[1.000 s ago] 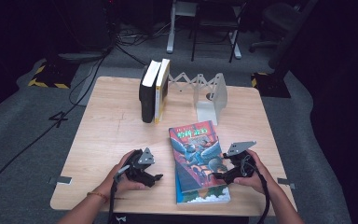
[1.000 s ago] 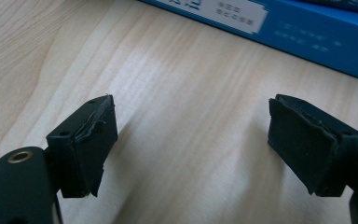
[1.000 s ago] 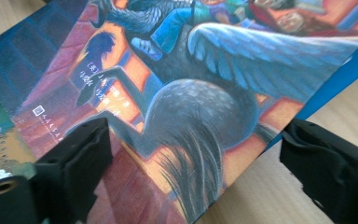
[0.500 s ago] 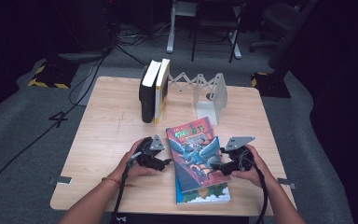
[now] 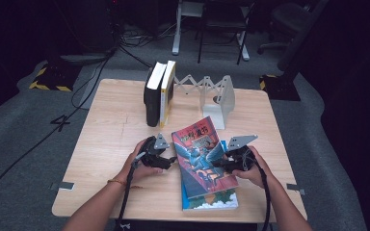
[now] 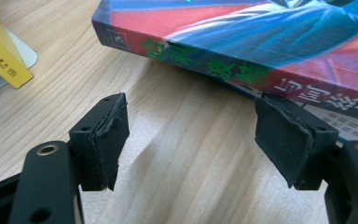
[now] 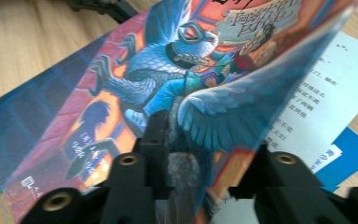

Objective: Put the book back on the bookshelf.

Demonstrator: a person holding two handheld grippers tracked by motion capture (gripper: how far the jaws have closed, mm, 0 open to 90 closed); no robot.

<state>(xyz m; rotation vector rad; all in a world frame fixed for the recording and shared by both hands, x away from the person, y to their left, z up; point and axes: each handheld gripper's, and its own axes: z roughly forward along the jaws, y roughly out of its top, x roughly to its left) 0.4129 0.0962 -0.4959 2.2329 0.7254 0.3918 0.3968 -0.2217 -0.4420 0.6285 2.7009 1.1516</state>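
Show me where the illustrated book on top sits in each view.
High view: illustrated book right of centre, tilted over a lower book.
Left gripper view: its spine runs along the top.
Right gripper view: its cover spans most of the picture.
Shared landmark: the wooden table.

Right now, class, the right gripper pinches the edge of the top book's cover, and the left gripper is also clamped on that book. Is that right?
Not quite. The right gripper does pinch the cover's edge of the top book, but the left gripper is not clamped on it: the left gripper view shows its jaws standing open over bare table, beside the book's spine.
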